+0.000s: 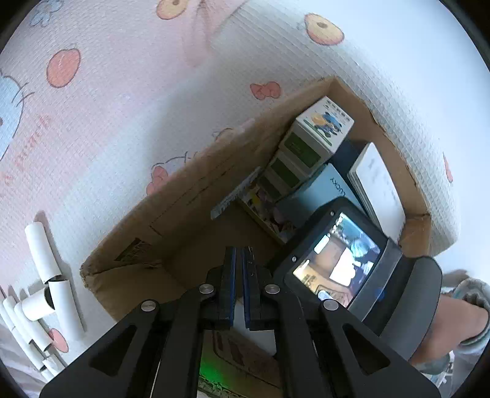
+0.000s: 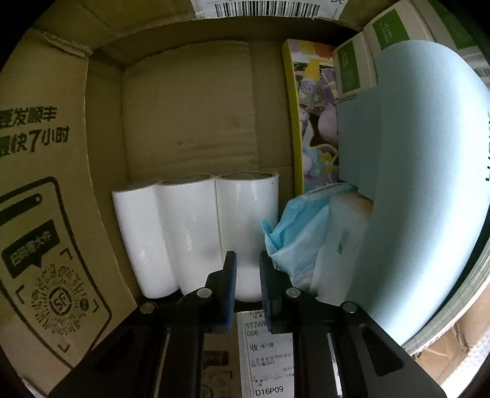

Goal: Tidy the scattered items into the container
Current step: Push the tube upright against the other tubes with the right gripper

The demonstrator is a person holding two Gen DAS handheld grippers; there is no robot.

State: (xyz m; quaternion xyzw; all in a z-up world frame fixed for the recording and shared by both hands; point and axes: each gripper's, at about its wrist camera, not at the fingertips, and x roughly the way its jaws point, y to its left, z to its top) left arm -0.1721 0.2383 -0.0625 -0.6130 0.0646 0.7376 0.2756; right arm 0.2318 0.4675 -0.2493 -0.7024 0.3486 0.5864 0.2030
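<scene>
Left gripper (image 1: 239, 275) closed, empty, hovering over the cardboard box (image 1: 196, 180); more white tubes (image 1: 52, 275) wait on the mat outside. Right gripper (image 2: 247, 275), inside the box, pinches the third white tube (image 2: 245, 214), seated beside two others. Best to release only once it rests flat, then lift straight out to avoid nudging the row.

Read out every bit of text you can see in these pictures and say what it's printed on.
"最快7小时": box wall
"SF": QR code
"512W", "006", "收", "D16P09": shipping label
"LUCKY": blue box
Barcode label, green boxes, mat lettering: unreadable.

Home floor: cartoon-print play mat (image 1: 128, 101), cardboard box (image 1: 196, 196) of oddments.
</scene>
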